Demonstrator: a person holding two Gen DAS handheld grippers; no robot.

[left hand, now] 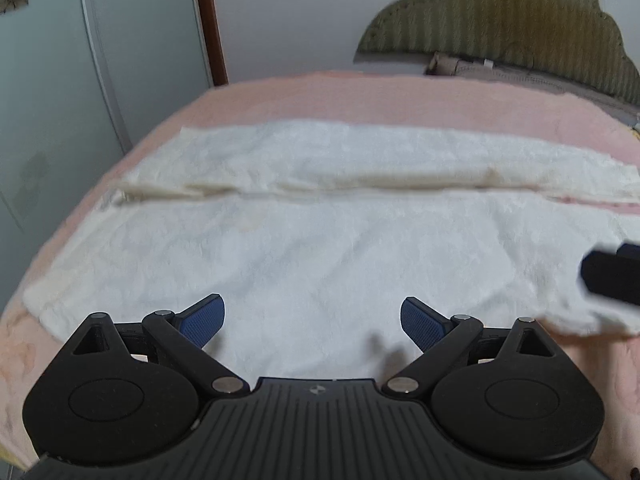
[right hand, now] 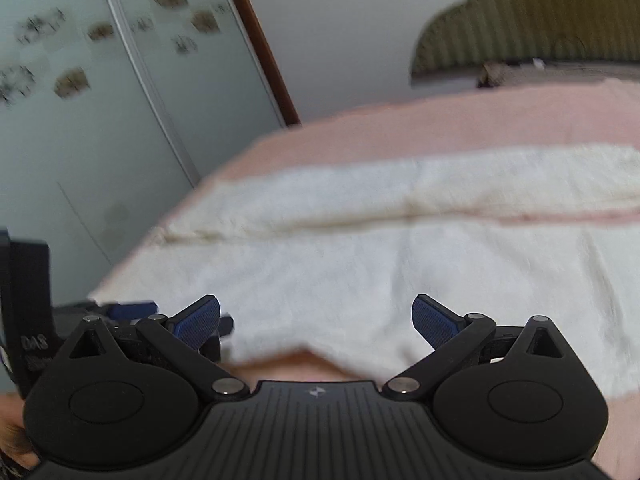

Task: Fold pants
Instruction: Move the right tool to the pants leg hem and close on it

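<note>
White fleece pants point(left hand: 320, 240) lie flat across a pink bed, both legs side by side with a seam line between them; they also show in the right wrist view point(right hand: 400, 264). My left gripper point(left hand: 313, 322) is open and empty, hovering over the near leg. My right gripper point(right hand: 316, 322) is open and empty above the near edge of the pants. The right gripper shows as a black shape at the right edge of the left wrist view point(left hand: 612, 276). The left gripper shows at the left edge of the right wrist view point(right hand: 28, 312).
The pink bed cover point(left hand: 360, 96) spreads under the pants. A green striped headboard point(left hand: 500, 24) stands at the back right. A frosted glass door point(left hand: 60, 100) with a brown frame point(left hand: 210, 24) lies left, beyond the bed's edge.
</note>
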